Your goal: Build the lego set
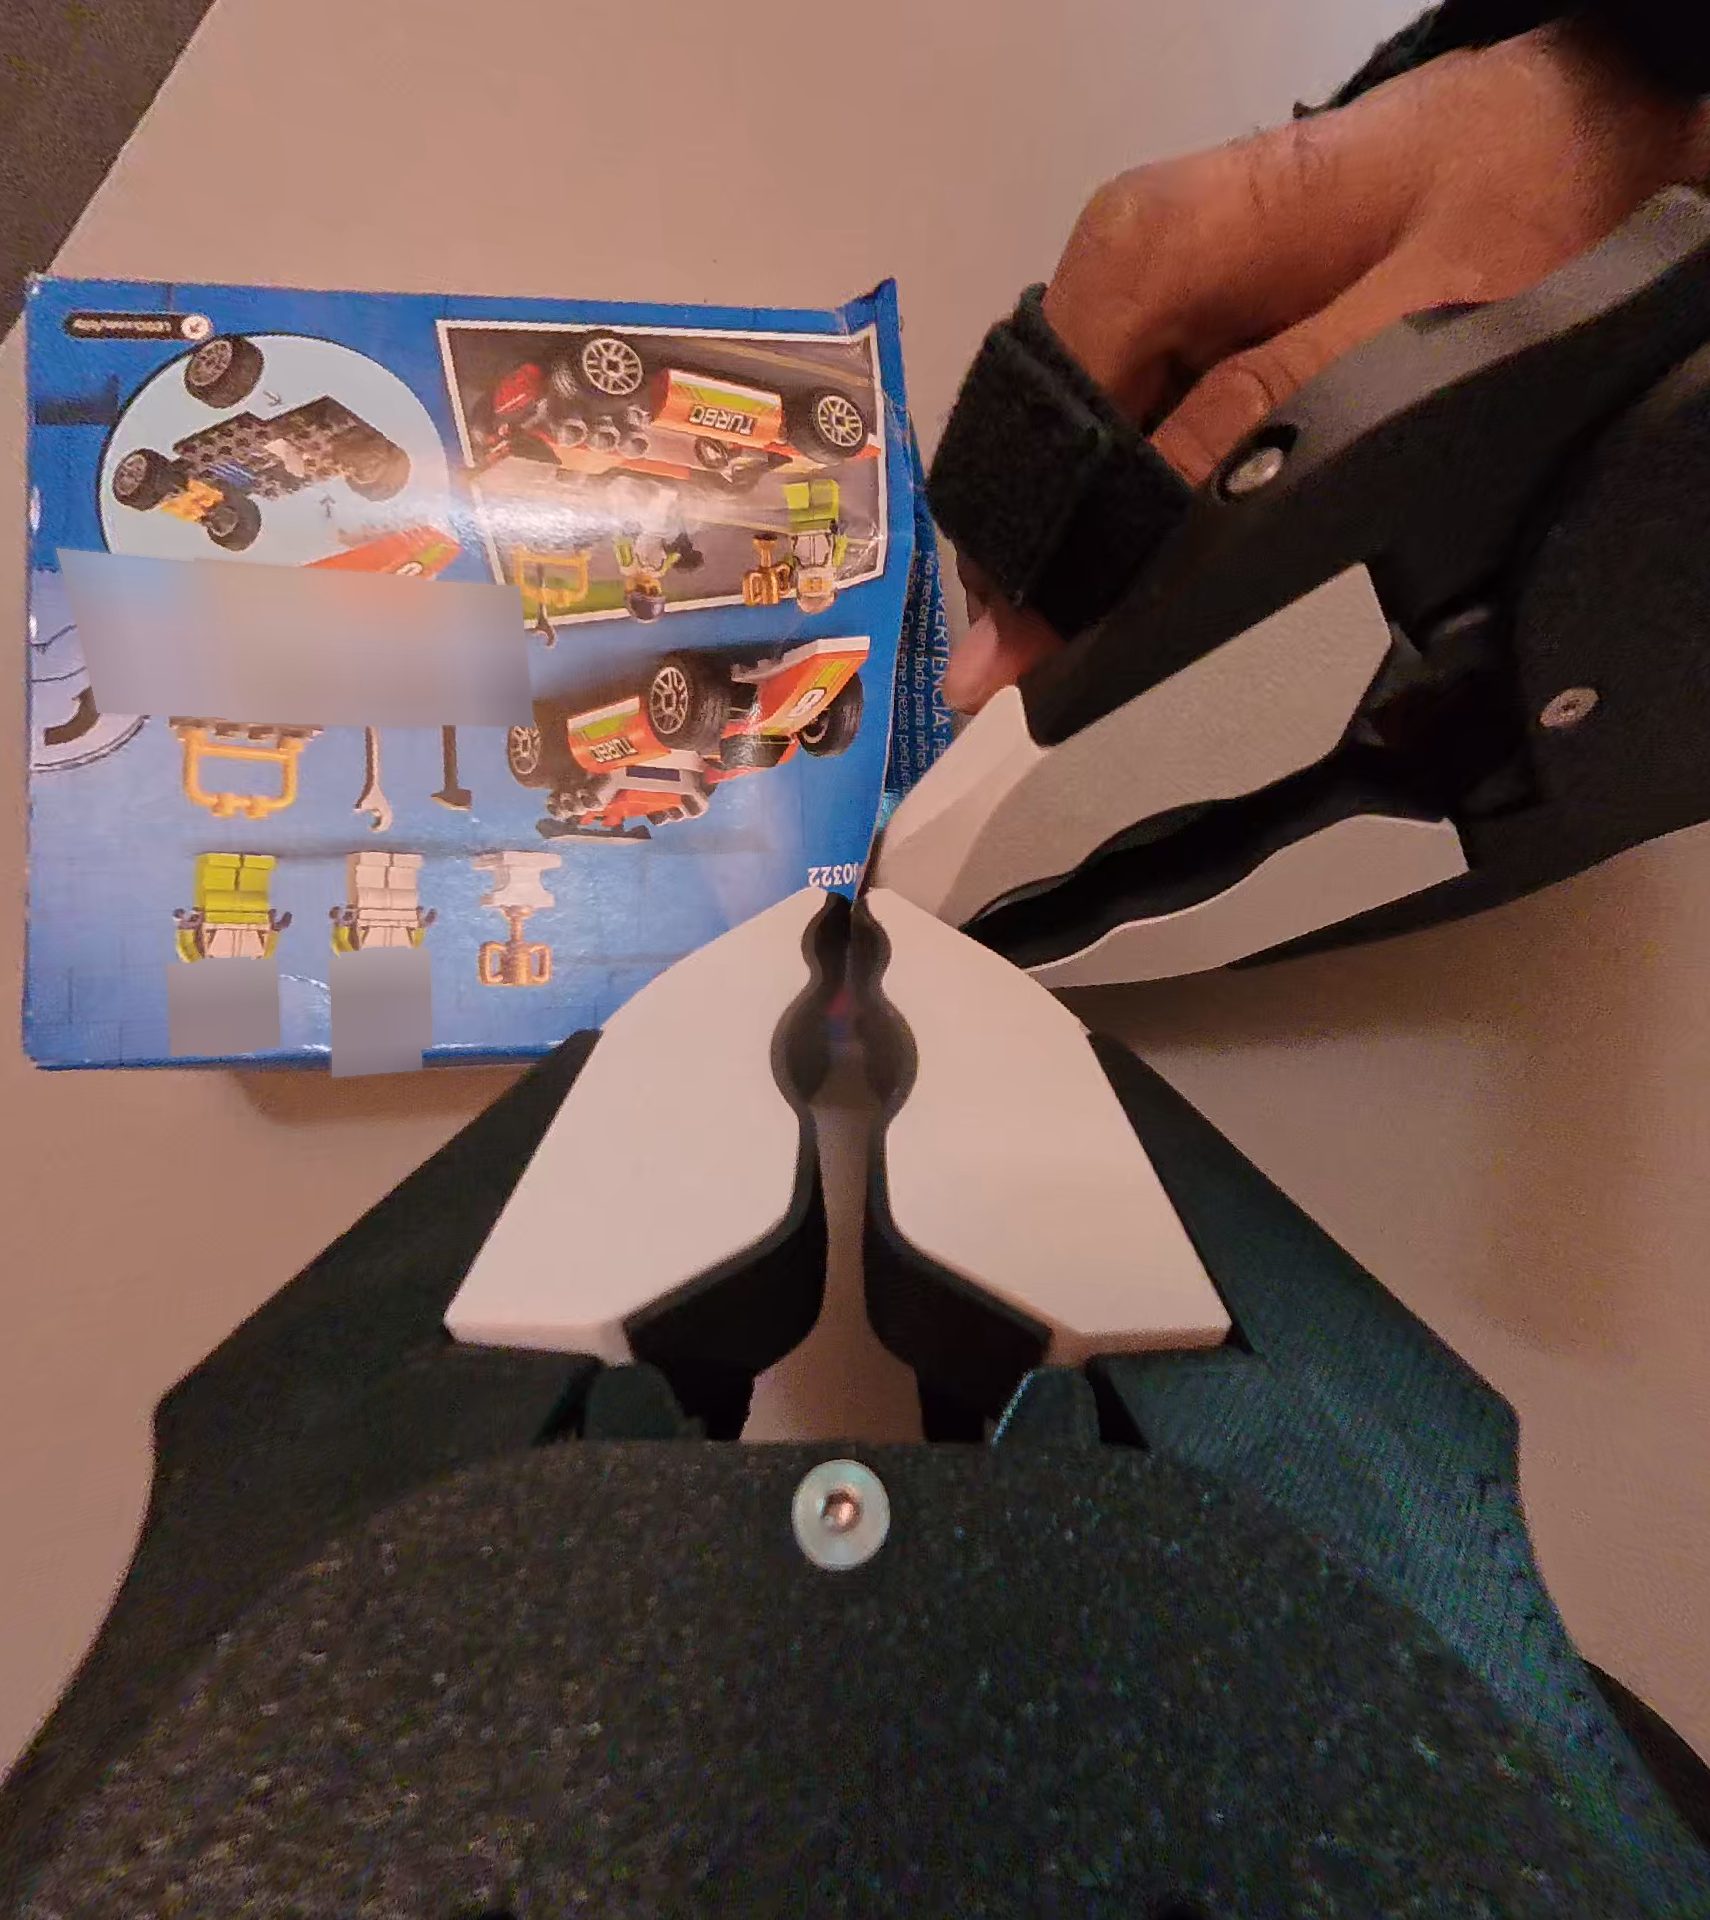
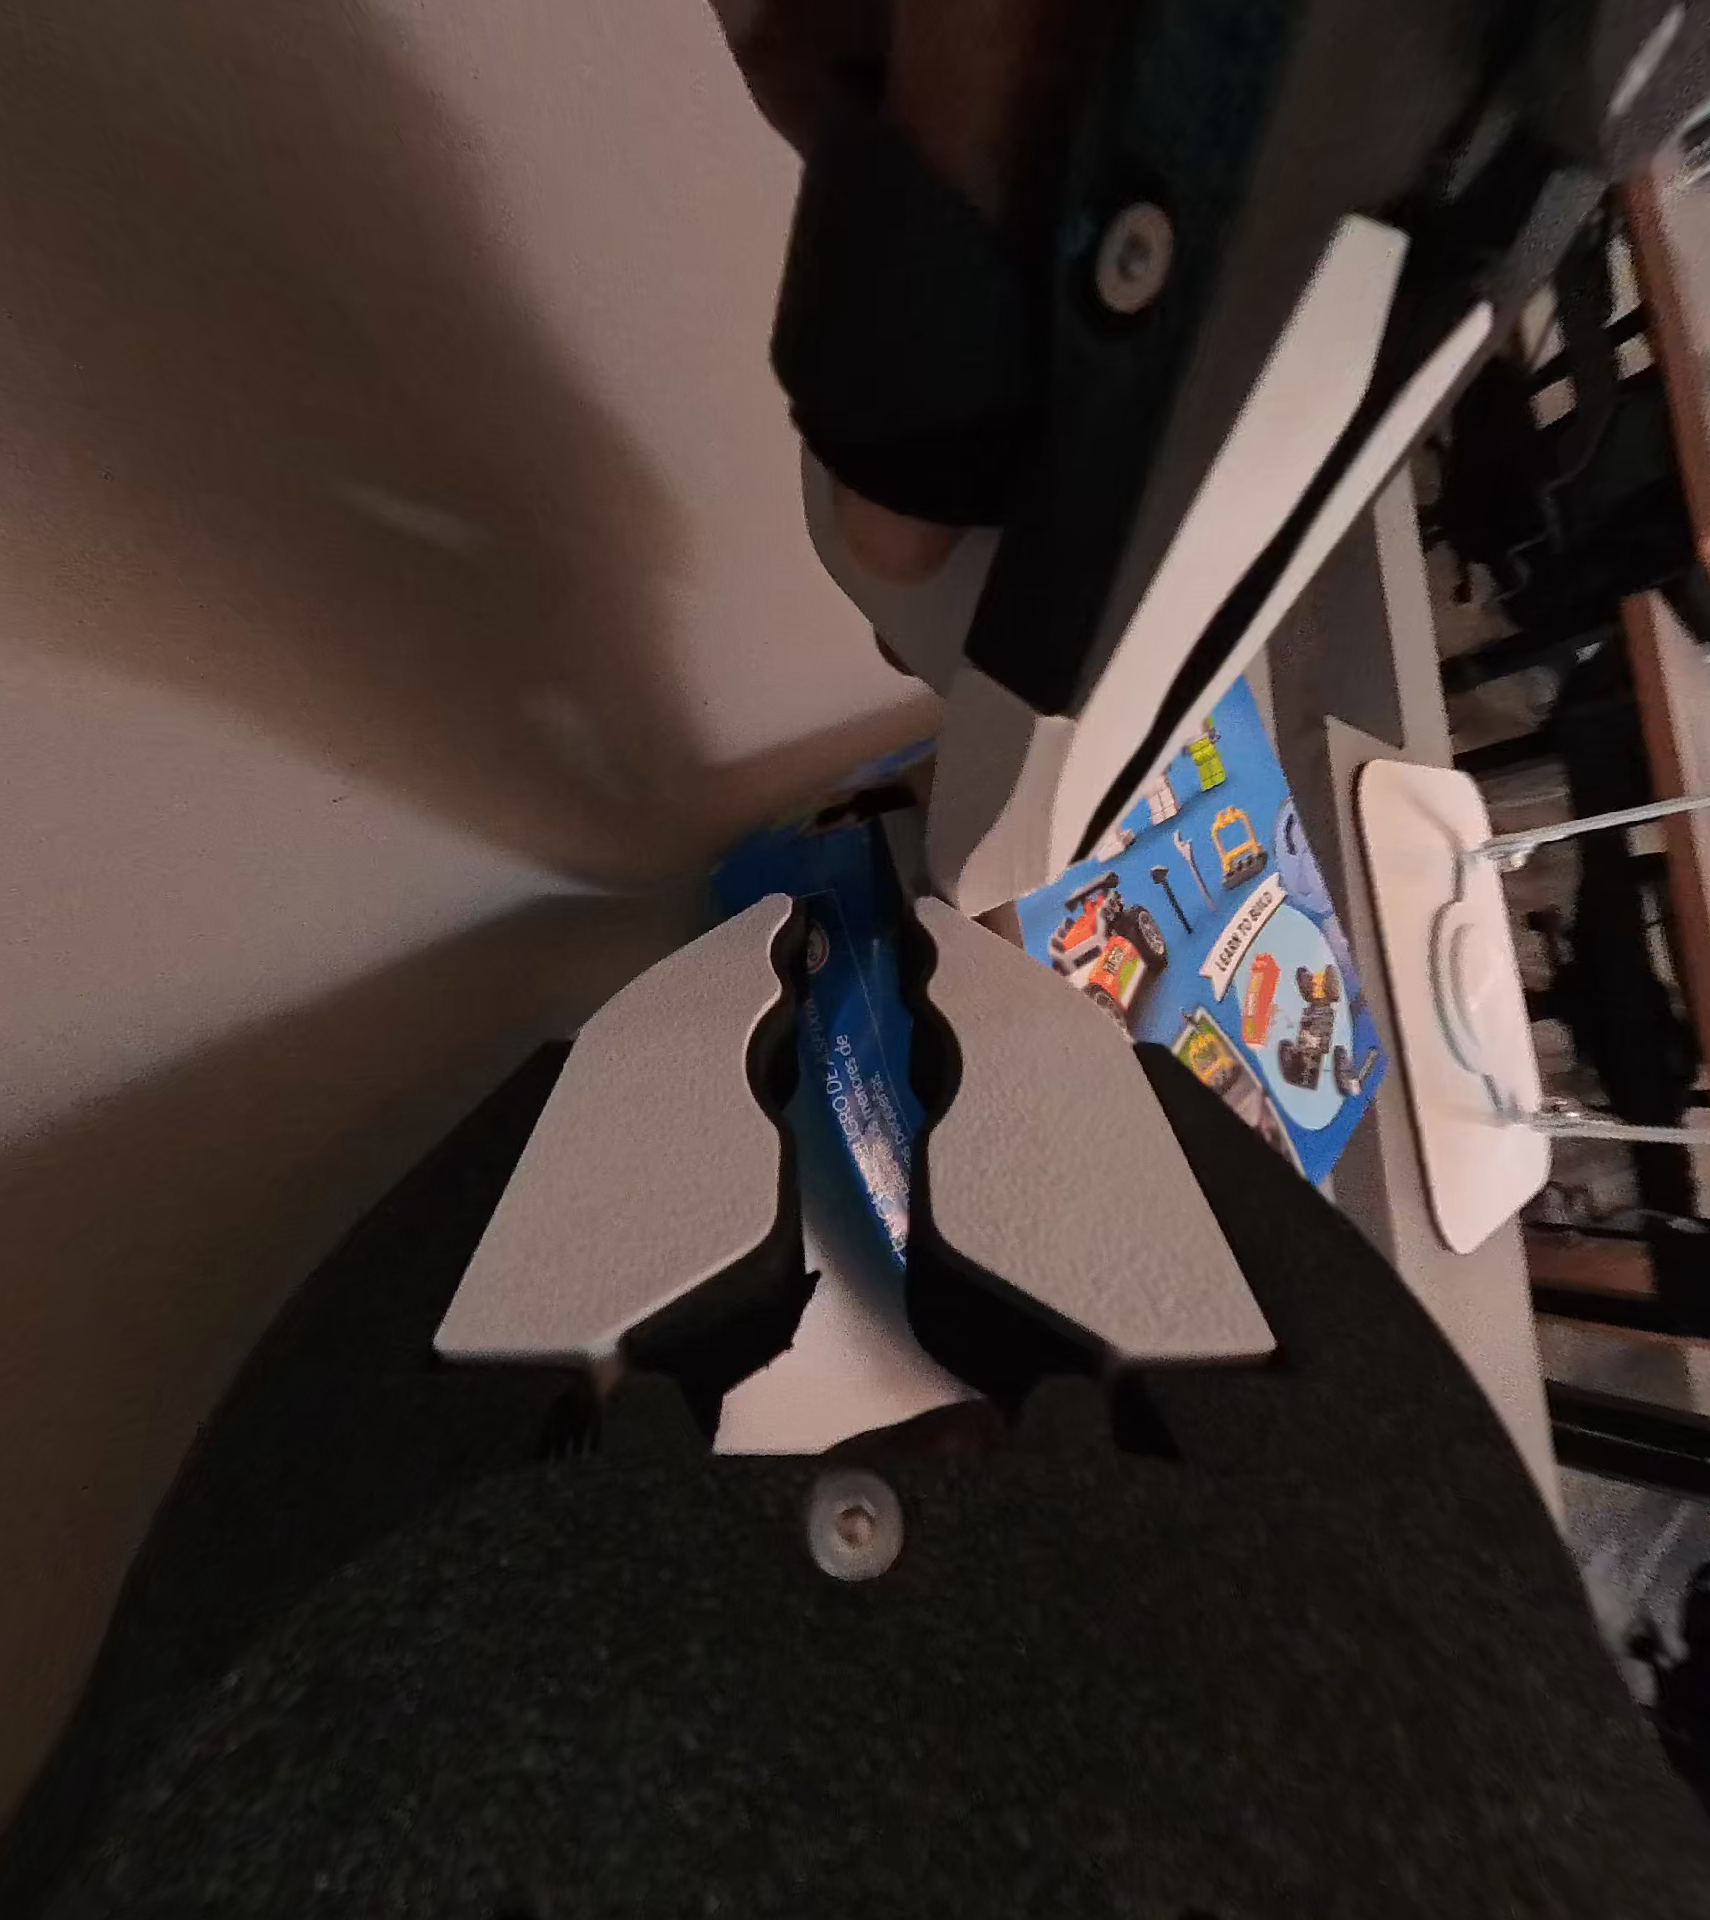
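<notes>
- The blue Lego box (image 1: 456,675) carries all the writing; the words are not repeated here.
- Upside-down lettering runs along each pictured orange car (image 1: 716,416), at 1 and 4 o'clock on the panel.
- White digits sit at the 4 o'clock corner.
- A dark oval label (image 1: 139,325) sits at 11 o'clock.
- Small white print fills the side flap (image 2: 856,1091).
- A white ribbon banner (image 2: 1246,930) bears dark letters.
</notes>
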Tool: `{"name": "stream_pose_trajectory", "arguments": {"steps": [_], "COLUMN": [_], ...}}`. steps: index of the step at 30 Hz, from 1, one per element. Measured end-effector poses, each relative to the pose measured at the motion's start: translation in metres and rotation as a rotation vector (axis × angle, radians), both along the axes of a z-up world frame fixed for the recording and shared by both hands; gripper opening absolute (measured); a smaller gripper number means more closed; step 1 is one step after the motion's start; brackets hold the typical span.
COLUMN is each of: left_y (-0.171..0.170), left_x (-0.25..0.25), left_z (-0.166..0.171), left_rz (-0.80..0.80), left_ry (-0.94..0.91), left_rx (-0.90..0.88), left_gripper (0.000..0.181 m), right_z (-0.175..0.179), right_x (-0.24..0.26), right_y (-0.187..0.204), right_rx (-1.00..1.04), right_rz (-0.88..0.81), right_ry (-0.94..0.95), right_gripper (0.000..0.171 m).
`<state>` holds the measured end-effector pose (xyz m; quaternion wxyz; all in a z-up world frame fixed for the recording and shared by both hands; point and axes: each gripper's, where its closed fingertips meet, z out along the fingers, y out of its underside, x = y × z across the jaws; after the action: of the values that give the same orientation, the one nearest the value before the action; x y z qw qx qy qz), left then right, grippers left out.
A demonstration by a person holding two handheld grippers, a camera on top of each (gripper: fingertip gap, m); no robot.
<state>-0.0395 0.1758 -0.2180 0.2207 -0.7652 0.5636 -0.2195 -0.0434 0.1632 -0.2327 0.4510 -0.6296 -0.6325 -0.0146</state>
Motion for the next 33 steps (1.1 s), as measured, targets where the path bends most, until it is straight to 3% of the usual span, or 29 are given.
{"name": "stream_pose_trajectory", "arguments": {"steps": [8, 16, 23, 29, 31, 33], "left_y": [0.002, -0.003, -0.018, -0.013, -0.009, -0.008], "left_x": [-0.002, -0.014, -0.004, -0.007, -0.016, -0.023], "left_z": [-0.002, 0.014, 0.025, 0.012, 0.009, 0.002], "left_rz": [-0.002, -0.133, -0.288, -0.319, -0.334, -0.366], "left_ry": [-0.012, 0.013, 0.019, 0.127, 0.153, 0.183], "left_rx": [-0.014, 0.181, 0.396, 0.460, 0.476, 0.506], "left_gripper": [0.002, 0.011, 0.018, 0.020, 0.021, 0.022], "right_z": [0.000, 0.007, 0.032, 0.036, 0.034, 0.031], "right_x": [-0.003, 0.000, 0.020, 0.031, 0.024, 0.013], "right_y": [0.003, 0.000, -0.012, -0.019, -0.023, -0.025], "right_rx": [-0.001, 0.046, -0.081, -0.099, -0.101, -0.110], "right_rz": [0.042, 0.041, 0.077, 0.010, 0.001, -0.003], "right_ry": [-0.039, 0.016, 0.188, 0.226, 0.226, 0.231], "right_gripper": [0.010, 0.002, 0.000, 0.000, 0.016, 0.018]}}
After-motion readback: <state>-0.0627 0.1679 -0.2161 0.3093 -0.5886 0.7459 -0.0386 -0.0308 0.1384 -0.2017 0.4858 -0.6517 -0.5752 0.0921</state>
